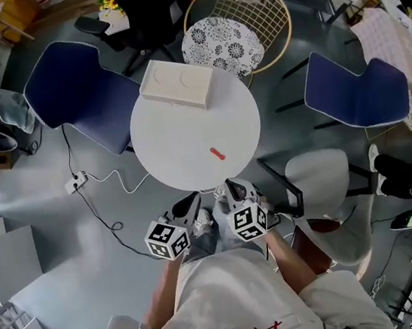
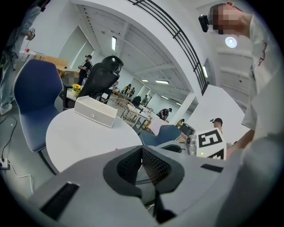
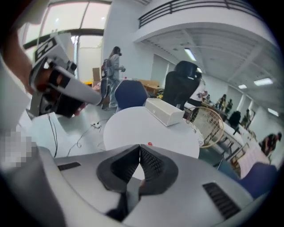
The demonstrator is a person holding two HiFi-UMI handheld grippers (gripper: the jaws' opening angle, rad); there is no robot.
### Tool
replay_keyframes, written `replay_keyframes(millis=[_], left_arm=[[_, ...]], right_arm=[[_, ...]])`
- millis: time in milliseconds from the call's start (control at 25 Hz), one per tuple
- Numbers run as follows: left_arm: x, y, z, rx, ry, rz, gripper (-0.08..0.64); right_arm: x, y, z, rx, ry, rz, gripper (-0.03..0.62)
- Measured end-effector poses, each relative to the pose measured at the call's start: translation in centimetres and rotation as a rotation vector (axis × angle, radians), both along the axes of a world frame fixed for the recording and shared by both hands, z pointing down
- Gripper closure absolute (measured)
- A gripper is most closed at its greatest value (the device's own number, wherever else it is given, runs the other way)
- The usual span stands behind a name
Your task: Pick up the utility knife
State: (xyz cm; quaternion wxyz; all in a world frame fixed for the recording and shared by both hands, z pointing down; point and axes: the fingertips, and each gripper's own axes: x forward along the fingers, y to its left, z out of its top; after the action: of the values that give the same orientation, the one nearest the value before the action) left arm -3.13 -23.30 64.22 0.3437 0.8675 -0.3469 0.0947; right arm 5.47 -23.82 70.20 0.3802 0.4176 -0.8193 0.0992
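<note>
The utility knife (image 1: 217, 153) is a small red piece lying on the round white table (image 1: 180, 141), toward its near side. Both grippers hover off the table's near edge, short of the knife. My left gripper (image 1: 193, 200) has its jaws shut with nothing between them. My right gripper (image 1: 231, 189) sits just beside it, also shut and empty. In the right gripper view the knife (image 3: 150, 144) shows just past the closed tips (image 3: 140, 147). The left gripper view catches only a red sliver of the knife (image 2: 116, 149) over its shut jaws (image 2: 142, 149).
A white rectangular box (image 1: 177, 84) lies at the table's far side. Blue chairs (image 1: 78, 94) (image 1: 356, 93) flank the table, a wire chair with a patterned cushion (image 1: 221, 44) stands behind it, and a white stool (image 1: 321, 174) is at the near right. A cable and power strip (image 1: 77, 182) lie on the floor.
</note>
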Motion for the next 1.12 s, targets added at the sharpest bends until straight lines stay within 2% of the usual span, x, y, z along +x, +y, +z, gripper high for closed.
replay_keyframes(millis=[120,200,480,520,560,920,1120], left_arm=[[-0.1,-0.1,0.1,-0.007,0.001,-0.005,0.548],[-0.3,0.0,0.2,-0.011,0.003,-0.009,0.547],[-0.5,0.2,0.4,-0.021,0.011,-0.019,0.548],[-0.5,0.3,0.4,-0.021,0.013,-0.02,0.548],[-0.5,0.4,0.5,-0.023,0.017,-0.022,0.547],[-0.7,0.9,0.6,-0.034,0.024,-0.03,0.547],[-1.0,1.0,0.5,-0.041,0.024,-0.038,0.548]], right_arm=[[-0.5,0.5,1.3,0.033,0.143,-0.149,0.575],[-0.5,0.8,1.9,0.024,0.168,-0.179,0.575],[-0.9,1.0,2.1,-0.071,0.036,-0.106,0.57],[-1.0,1.1,2.2,-0.085,0.02,-0.099,0.534],[-1.0,1.2,2.3,-0.098,0.011,-0.096,0.461],[-0.6,1.4,3.8,-0.135,0.047,-0.092,0.463],[-0.1,-0.7,5.3,-0.161,0.045,-0.064,0.472]])
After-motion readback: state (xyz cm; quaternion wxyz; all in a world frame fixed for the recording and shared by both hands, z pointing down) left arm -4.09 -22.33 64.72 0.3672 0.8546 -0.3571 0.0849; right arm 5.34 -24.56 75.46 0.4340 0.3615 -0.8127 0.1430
